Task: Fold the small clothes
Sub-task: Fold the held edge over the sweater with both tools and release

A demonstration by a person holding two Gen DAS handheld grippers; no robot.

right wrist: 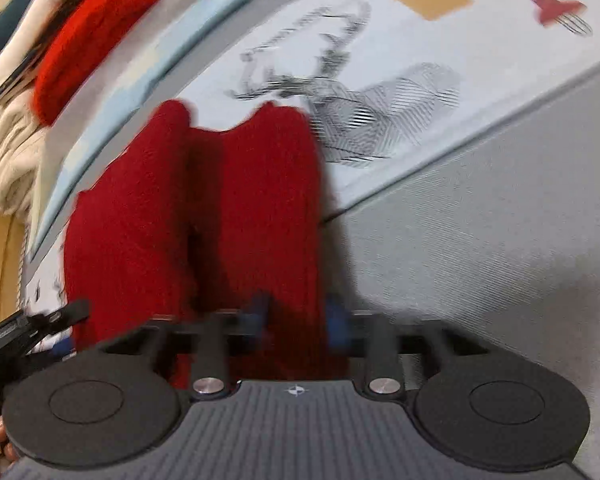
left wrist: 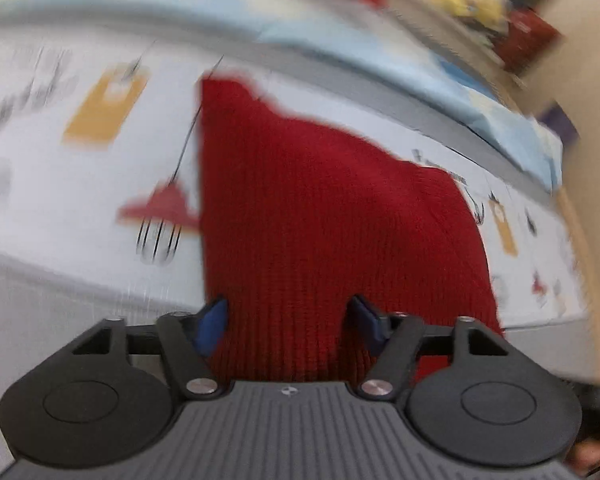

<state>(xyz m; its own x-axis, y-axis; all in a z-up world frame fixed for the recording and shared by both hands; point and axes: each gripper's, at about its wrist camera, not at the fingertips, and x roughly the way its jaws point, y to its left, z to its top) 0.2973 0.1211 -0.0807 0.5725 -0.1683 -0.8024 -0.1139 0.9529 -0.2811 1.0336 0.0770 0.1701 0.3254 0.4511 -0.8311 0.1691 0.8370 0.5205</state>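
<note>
A dark red knitted garment lies on a white cloth printed with drawings. The left gripper hovers low over its near edge. Its blue pads stand wide apart with flat red knit spanning the gap, and they do not pinch it. In the right wrist view the same garment shows two raised folds. There the right gripper has its blue pads close together, shut on one fold of the knit. Part of the left gripper's black body shows at the lower left.
A brighter red knit item and a cream cloth are piled beyond a light blue strip. Grey surface borders the printed cloth. Yellow objects and a dark red box sit far right. A hand shows.
</note>
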